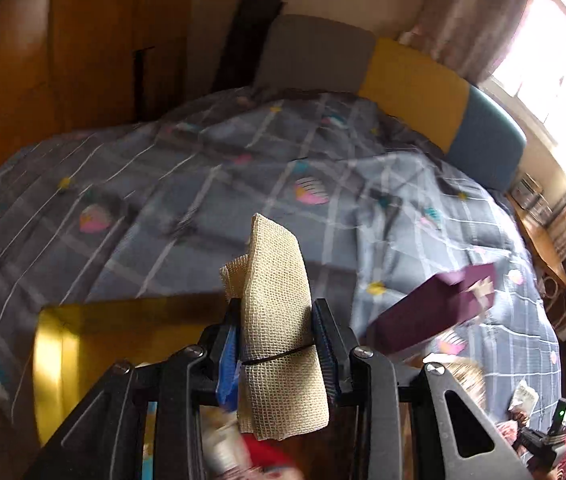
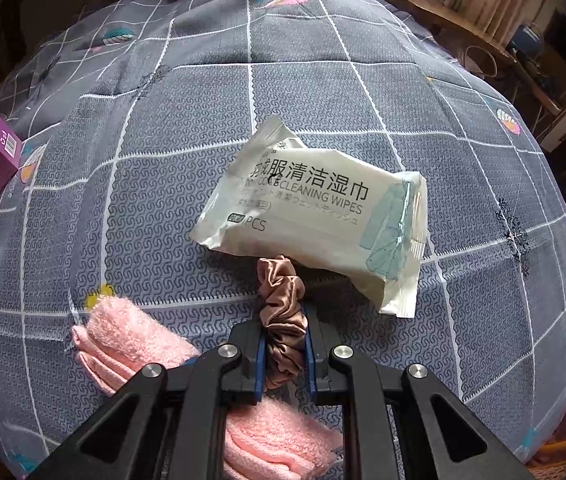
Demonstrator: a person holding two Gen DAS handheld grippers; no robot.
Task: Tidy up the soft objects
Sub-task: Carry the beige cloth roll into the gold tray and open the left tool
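Your left gripper (image 1: 279, 344) is clamping the beige mesh roll (image 1: 277, 312); right gripper (image 2: 285, 354) is pinching the scrunchie (image 2: 283, 316). Keep both squeezed while carrying over the bedspread (image 2: 163, 200).

Coarse open-weave beige cloth roll (image 1: 279, 320); glossy satin scrunchie (image 2: 283, 320); fluffy pink towel (image 2: 139, 340); smooth plastic wipes pack (image 2: 315, 216); matt cotton bedspread (image 2: 163, 160).

Both tongs look alike: the left tongs (image 1: 279, 344) and the right tongs (image 2: 285, 354) have matte black angular arms with cut-out slots. Silver round screws sit behind the fingers, and blue ribbed pads (image 1: 227, 364) line the inner faces.
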